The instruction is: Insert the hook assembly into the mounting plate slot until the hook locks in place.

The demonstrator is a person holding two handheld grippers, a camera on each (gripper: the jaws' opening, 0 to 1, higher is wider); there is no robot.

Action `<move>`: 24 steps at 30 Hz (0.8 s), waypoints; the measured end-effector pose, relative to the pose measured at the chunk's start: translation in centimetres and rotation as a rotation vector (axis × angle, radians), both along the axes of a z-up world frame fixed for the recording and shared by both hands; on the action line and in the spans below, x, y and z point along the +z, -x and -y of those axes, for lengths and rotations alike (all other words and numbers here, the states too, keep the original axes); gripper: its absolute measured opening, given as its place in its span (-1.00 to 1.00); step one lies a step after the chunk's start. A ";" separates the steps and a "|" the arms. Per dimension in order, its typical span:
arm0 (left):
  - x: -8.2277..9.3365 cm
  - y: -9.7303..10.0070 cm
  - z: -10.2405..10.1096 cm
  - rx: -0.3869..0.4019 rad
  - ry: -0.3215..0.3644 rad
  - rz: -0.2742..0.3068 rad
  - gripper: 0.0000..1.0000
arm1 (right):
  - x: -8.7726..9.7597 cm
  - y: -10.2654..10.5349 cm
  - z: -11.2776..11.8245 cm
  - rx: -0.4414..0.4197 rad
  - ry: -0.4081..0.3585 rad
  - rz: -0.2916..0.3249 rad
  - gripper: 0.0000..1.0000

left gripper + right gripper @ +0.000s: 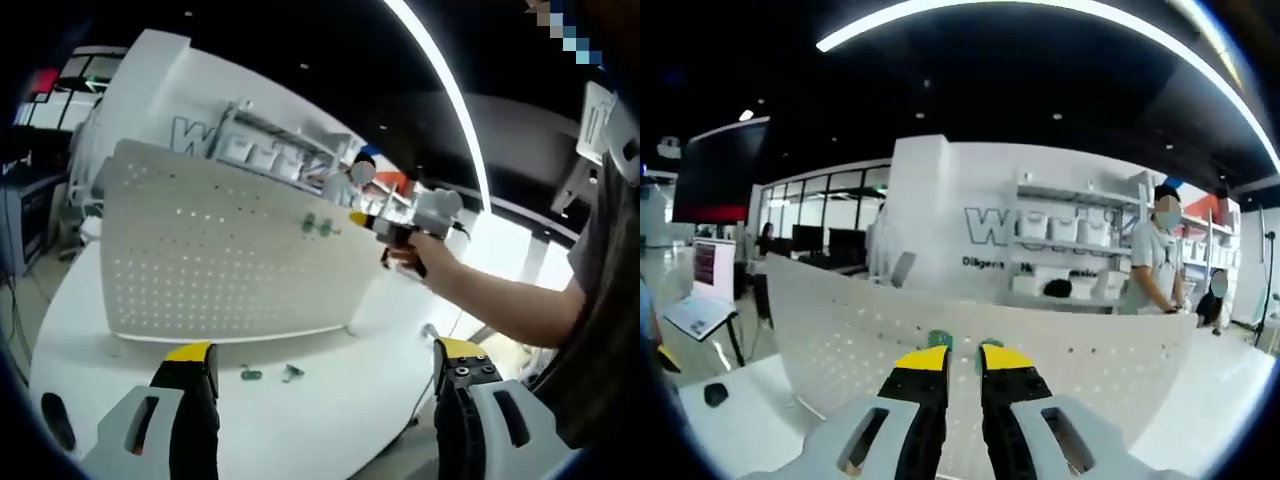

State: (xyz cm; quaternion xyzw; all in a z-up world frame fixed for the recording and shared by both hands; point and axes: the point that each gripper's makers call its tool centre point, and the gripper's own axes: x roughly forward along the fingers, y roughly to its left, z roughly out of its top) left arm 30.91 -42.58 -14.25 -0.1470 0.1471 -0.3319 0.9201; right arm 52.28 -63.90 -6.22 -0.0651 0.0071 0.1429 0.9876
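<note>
- The mounting plate (pixel 235 250) is a broad white pegboard, flat and matte, pierced by regular rows of small round holes. It stands upright on the white desk (pixel 330 400), its long lower edge touching the smooth desk top.
- In the right gripper view the same plate (pixel 840 340) spreads across the lower half of the picture, its hole grid fine and even.
- Two small green hooks (pixel 317 226) sit on the face of the plate, right of its middle in the left gripper view. They are too small to tell how deep they are seated.
- In the right gripper view two green pieces (pixel 962 343) show just past the jaw tips, against the plate.
- Two more small green hook parts (pixel 270 374) lie loose on the desk in front of the plate, near each other.
- The left hand-held gripper (pixel 325 365) has grey bodies with black jaws tipped in yellow. The jaws stand wide apart, with nothing between them, low over the desk.
- The right hand-held gripper (pixel 955 360) has its yellow-tipped jaws drawn close together with a narrow gap. Whether they pinch a green piece I cannot tell.
- In the left gripper view a person's hand (pixel 415 252) holds the right hand-held gripper (pixel 385 225) at the plate, near the green hooks.
- A person (pixel 1155 255) stands behind the plate by white shelving.
</note>
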 end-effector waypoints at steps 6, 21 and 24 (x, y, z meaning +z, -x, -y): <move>-0.2 0.2 -0.2 0.009 -0.017 0.003 0.80 | -0.7 1.8 -1.0 0.050 0.002 -0.037 -0.80; -0.2 0.7 -0.1 0.007 -0.020 -0.001 0.79 | -4.1 6.0 -2.9 0.144 0.061 -0.108 -0.79; -0.2 0.8 -0.1 0.009 -0.023 -0.001 0.79 | -4.9 6.8 -3.2 0.160 0.084 -0.123 -0.78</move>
